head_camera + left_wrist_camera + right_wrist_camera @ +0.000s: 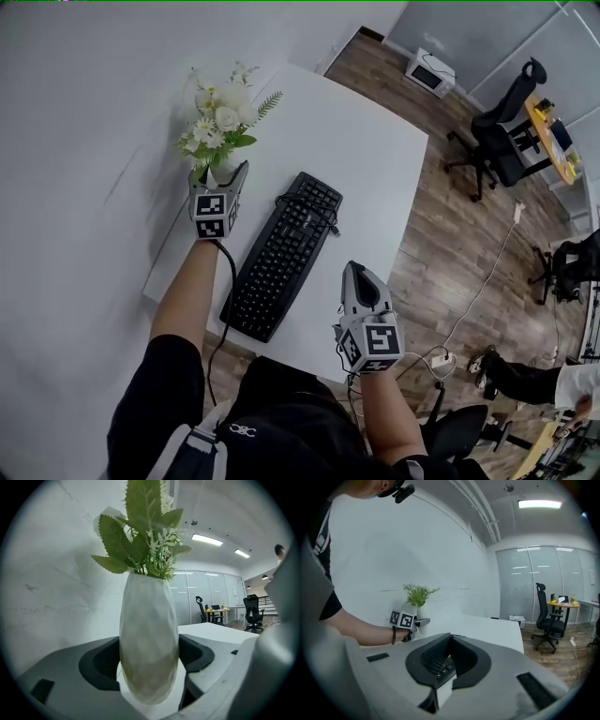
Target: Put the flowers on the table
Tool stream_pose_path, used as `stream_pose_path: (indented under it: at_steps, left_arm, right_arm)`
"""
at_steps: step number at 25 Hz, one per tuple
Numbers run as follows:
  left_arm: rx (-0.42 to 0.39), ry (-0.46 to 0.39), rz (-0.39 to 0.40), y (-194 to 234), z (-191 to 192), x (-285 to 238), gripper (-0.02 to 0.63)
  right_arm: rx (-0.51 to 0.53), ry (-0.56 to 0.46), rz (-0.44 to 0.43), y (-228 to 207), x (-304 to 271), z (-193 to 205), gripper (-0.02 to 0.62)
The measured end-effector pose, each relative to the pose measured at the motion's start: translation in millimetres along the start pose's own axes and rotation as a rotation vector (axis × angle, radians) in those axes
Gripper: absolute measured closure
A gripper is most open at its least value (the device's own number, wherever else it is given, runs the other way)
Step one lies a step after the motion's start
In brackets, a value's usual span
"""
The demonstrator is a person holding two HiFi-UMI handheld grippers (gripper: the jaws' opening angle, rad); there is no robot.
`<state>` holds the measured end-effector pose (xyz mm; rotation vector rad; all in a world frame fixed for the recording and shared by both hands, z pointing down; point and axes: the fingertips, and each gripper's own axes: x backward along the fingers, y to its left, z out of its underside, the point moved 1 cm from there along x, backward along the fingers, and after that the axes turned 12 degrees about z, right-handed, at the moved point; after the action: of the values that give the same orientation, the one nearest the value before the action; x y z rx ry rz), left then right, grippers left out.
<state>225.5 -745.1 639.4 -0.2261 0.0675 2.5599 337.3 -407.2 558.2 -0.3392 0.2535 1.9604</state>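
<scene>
White flowers with green leaves (220, 122) stand in a pale faceted vase (149, 639) at the far left of the white table (375, 159), close to the wall. My left gripper (221, 174) has its jaws around the vase body, and both dark pads (101, 663) press its sides; the leaves (140, 531) rise above them. The vase's base hangs low over the tabletop; contact cannot be told. My right gripper (355, 273) hovers over the table's near right part, shut and holding nothing. In the right gripper view the flowers (419, 595) and left gripper (408, 620) show at the left.
A black keyboard (281, 253) lies diagonally in the middle of the table, its cable coiled at the far end. The white wall (84, 141) runs along the table's left side. Office chairs (502, 131) and a white box (429, 70) stand on the wooden floor to the right.
</scene>
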Motion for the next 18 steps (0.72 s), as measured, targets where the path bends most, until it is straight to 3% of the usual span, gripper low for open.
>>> stream_pose_path:
  at_steps: [4, 16, 18]
  left_arm:
    - [0.012, 0.023, 0.003, 7, 17, -10, 0.225]
    - [0.014, 0.032, 0.021, 12, 17, -19, 0.224]
    - [0.039, 0.062, -0.001, 14, 21, -17, 0.186]
  right_arm:
    - [0.007, 0.021, 0.003, -1, -6, 3, 0.591]
    - [0.008, 0.042, 0.015, -14, -9, -2, 0.591]
    - [0.007, 0.043, 0.012, -13, -7, -3, 0.591]
